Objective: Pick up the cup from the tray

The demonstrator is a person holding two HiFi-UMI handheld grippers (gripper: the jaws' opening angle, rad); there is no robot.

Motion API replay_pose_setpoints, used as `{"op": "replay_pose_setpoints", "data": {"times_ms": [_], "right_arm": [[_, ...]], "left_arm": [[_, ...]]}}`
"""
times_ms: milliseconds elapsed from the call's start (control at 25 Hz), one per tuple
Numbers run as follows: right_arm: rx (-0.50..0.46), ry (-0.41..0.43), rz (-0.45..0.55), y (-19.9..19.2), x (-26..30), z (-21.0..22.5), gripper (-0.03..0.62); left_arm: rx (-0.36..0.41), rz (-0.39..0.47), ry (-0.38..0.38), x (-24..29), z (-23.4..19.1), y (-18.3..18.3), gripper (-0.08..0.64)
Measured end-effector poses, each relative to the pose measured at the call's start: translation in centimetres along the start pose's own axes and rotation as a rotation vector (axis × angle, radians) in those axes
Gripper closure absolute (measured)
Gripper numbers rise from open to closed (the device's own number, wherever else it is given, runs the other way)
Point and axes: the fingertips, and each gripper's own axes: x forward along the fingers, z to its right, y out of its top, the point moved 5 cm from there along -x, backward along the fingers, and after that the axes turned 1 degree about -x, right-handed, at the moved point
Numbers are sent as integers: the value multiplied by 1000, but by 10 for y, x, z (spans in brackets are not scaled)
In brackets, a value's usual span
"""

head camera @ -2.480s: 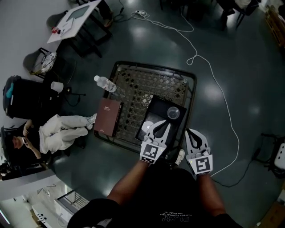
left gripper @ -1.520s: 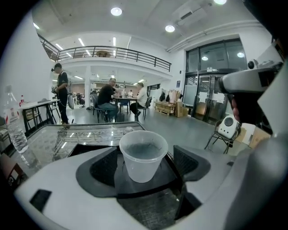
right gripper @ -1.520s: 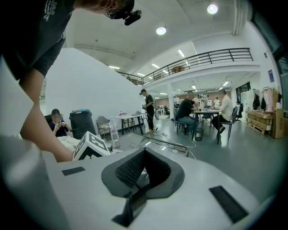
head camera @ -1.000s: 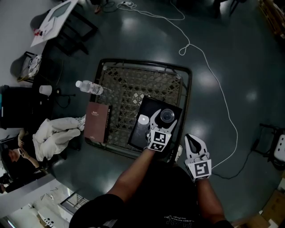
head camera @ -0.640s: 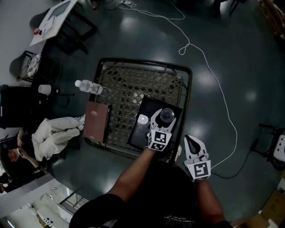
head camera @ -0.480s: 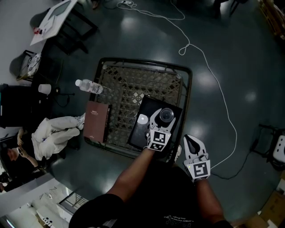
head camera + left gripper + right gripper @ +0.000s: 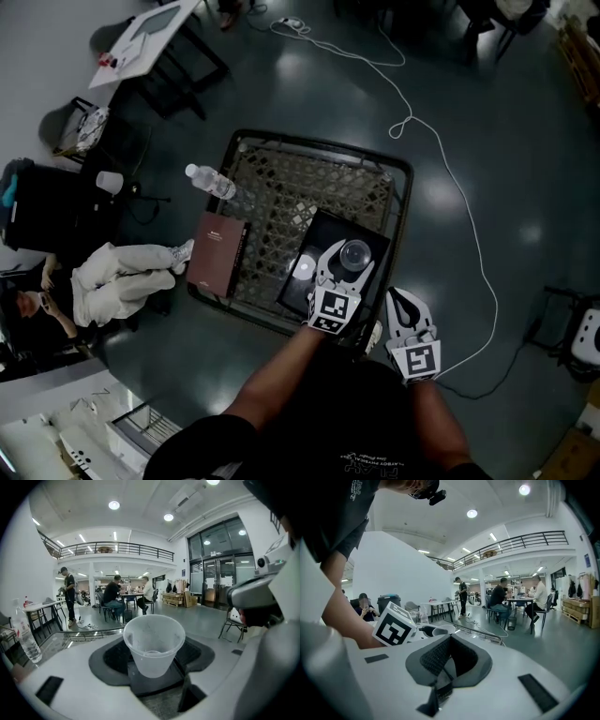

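A clear plastic cup (image 7: 355, 253) stands at the right part of the black tray (image 7: 328, 230) on the wicker table. My left gripper (image 7: 352, 256) reaches over the tray's near edge and is shut on the cup, one pad on each side of it. In the left gripper view the cup (image 7: 153, 644) sits upright between the dark pads, mouth up and empty. My right gripper (image 7: 409, 311) hangs off the table's near right corner, shut with nothing in it. The right gripper view shows its pads (image 7: 440, 656) meeting, and the cup's rim (image 7: 443, 630) farther left.
A white round lid (image 7: 303, 271) lies on the tray's left part. A brown book (image 7: 216, 255) and a water bottle (image 7: 211, 181) lie at the table's left side. A white cable (image 7: 450, 178) runs across the floor. A person (image 7: 122, 272) sits at the left.
My left gripper's jaws have narrowed onto the cup, which stays at the same place on the tray. The head view has shifted a little. The right gripper has barely moved.
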Motion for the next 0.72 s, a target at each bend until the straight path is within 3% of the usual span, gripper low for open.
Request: {"op": "replay_pose_setpoints", "data": {"times_ms": [400, 720], "right_arm": [[-23, 45, 161, 54, -25, -11, 584], [-50, 56, 209, 65, -39, -14, 584]], "left_arm": [[3, 50, 3, -65, 16, 60, 264], [50, 106, -22, -102, 30, 90, 264]]}}
